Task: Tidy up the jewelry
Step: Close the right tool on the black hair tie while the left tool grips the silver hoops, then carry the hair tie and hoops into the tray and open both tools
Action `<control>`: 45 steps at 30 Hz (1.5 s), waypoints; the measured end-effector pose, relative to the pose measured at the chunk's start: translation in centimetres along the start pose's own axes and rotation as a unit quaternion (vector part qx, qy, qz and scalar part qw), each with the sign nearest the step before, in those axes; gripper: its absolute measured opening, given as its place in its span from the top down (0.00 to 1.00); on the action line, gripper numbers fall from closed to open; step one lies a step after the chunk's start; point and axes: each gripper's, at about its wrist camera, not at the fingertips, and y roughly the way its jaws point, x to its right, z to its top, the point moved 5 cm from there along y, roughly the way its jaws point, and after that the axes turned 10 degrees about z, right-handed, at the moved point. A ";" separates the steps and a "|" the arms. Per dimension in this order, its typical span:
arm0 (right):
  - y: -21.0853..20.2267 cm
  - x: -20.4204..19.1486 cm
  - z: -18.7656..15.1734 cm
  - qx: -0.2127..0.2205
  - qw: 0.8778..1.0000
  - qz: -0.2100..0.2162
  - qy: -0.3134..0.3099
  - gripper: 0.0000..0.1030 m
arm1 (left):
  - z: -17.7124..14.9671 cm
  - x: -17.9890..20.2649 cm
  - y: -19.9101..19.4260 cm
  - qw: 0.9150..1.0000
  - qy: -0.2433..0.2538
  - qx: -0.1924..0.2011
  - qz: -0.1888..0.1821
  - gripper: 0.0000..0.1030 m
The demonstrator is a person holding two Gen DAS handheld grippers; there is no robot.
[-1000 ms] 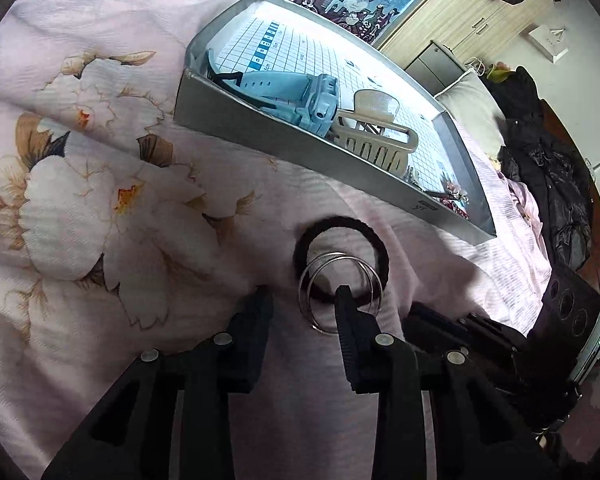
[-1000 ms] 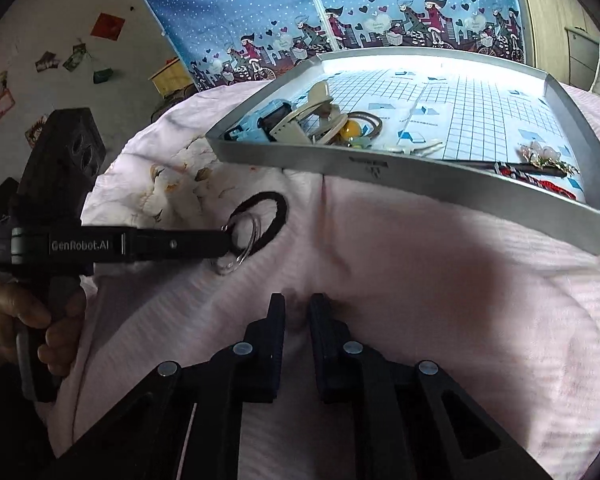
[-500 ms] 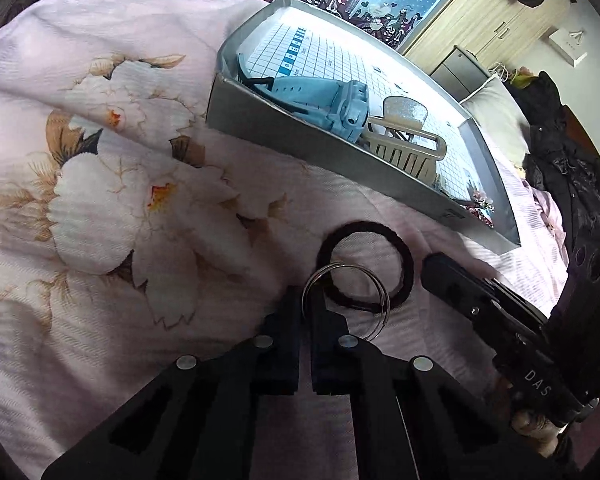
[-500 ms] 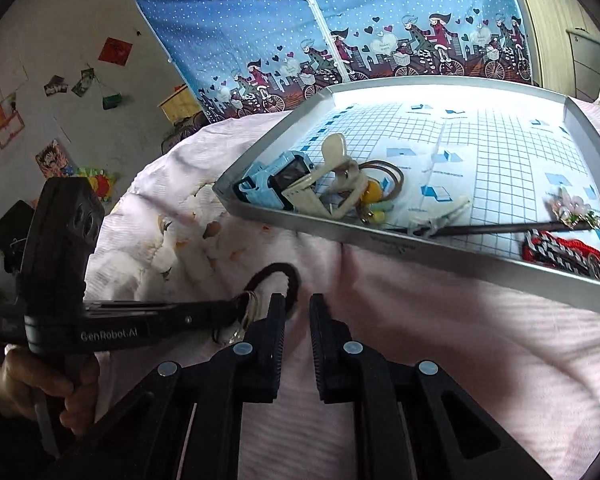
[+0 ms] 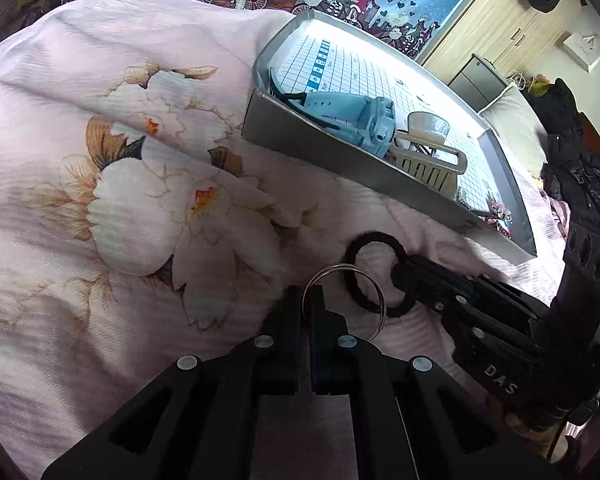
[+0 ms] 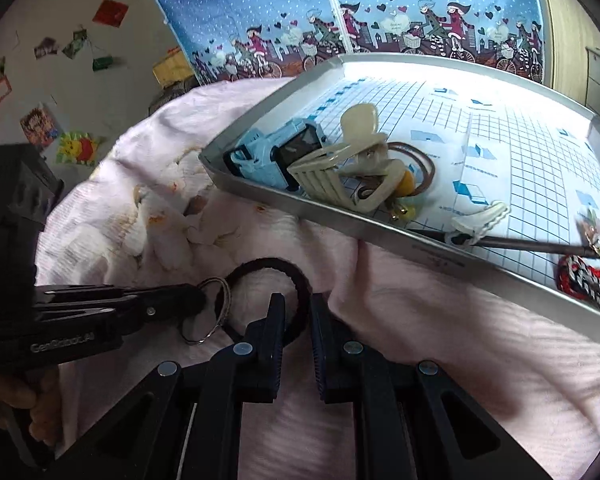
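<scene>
My left gripper (image 5: 306, 296) is shut on a pair of thin silver rings (image 5: 374, 280), which stand up off the pink bedspread. A black hair tie (image 5: 374, 235) lies just behind them. My right gripper (image 6: 298, 308) reaches it from the right, its jaws a narrow gap apart with the black hair tie's (image 6: 266, 264) band lying in that gap. The left gripper's fingers (image 6: 168, 298) and the silver rings (image 6: 220, 300) also show in the right wrist view. Beyond is the grey tray (image 6: 384, 236), holding a blue watch (image 6: 276, 152) and a cream hair claw (image 6: 340, 168).
The tray (image 5: 312, 140) also holds a brown hair tie (image 6: 424, 164), a small white clip (image 6: 480, 218), a flowered hair stick (image 6: 540, 246) and a red woven bracelet (image 6: 584, 284). A hand (image 6: 8, 396) grips the left tool. Dark clothes (image 5: 576, 176) are piled at the right.
The left gripper closed on the silver rings and lifted them upright. The right gripper moved forward and down until its fingers straddle the black hair tie; its jaw gap looks unchanged.
</scene>
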 end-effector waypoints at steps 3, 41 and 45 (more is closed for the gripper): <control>0.5 0.5 -0.1 -0.003 1.000 0.001 0.009 0.88 | -0.1 -0.2 0.3 1.000 -0.003 -0.014 -0.007 0.98; -13.9 4.8 -0.9 0.255 0.952 -0.136 0.104 0.94 | 3.3 2.7 -7.7 0.981 -0.039 0.127 -0.143 0.98; -14.6 7.1 -0.6 0.266 0.943 -0.152 0.131 0.94 | 6.3 6.5 -7.7 0.981 0.016 0.154 -0.116 0.98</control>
